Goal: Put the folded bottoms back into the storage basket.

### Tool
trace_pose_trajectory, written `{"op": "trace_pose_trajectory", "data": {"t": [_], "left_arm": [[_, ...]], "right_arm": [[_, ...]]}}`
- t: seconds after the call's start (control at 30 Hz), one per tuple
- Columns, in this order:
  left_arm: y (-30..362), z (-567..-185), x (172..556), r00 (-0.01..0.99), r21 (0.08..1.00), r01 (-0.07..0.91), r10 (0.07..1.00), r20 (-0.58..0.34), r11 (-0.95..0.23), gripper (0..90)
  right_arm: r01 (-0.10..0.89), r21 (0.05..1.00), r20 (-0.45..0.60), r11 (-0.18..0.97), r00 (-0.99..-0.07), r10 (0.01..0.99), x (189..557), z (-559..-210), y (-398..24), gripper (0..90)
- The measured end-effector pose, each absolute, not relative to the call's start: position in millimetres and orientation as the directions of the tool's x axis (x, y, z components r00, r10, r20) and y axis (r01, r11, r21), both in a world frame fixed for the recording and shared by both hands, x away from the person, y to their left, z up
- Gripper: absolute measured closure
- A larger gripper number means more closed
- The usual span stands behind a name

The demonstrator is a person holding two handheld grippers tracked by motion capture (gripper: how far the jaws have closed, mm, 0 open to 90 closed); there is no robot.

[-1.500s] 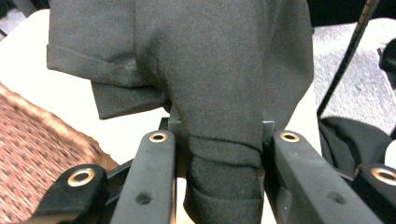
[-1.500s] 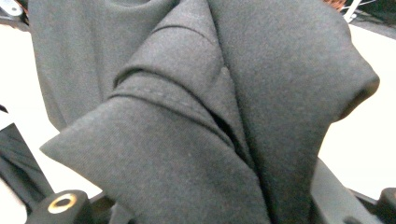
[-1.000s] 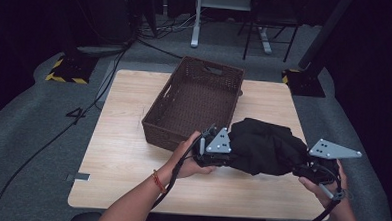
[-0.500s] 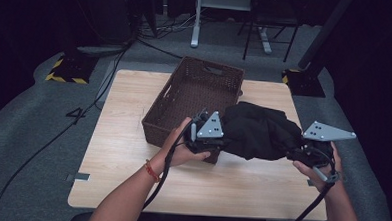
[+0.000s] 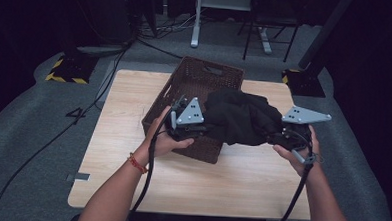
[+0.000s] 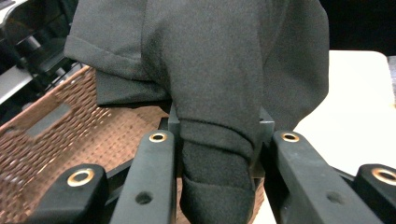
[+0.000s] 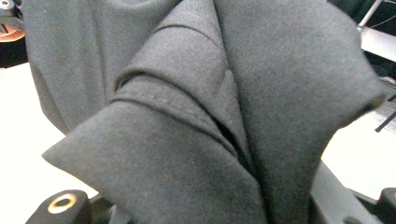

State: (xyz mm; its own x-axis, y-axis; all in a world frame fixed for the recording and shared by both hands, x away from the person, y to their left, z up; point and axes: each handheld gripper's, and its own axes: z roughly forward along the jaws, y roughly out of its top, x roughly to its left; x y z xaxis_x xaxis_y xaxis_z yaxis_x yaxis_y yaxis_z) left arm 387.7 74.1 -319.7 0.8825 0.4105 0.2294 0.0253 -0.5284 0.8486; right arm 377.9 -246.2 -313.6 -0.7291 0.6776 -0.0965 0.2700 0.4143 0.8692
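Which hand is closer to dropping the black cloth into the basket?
The left. The left gripper already holds its end of the black cloth over the basket, just inside its near rim. The right gripper holds the other end out over the table, beside the basket.

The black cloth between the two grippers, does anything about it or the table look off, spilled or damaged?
Nothing stands out. The black cloth hangs bunched between the left gripper and right gripper, both shut on it, partly above the wicker basket. The wooden table shows no spill or damage.
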Motion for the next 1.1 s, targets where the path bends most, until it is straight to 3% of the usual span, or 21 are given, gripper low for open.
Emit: {"op": "trace_pose_trajectory", "data": {"t": [1.1], "left_arm": [[152.6,-332.0,421.2,0.768,0.834,0.167,0.600,0.224,-0.526,71.4]], "right_arm": [[0.296,0.844,-0.075,0.447,-0.761,0.645,443.3,-329.9,-148.4,62.4]]}}
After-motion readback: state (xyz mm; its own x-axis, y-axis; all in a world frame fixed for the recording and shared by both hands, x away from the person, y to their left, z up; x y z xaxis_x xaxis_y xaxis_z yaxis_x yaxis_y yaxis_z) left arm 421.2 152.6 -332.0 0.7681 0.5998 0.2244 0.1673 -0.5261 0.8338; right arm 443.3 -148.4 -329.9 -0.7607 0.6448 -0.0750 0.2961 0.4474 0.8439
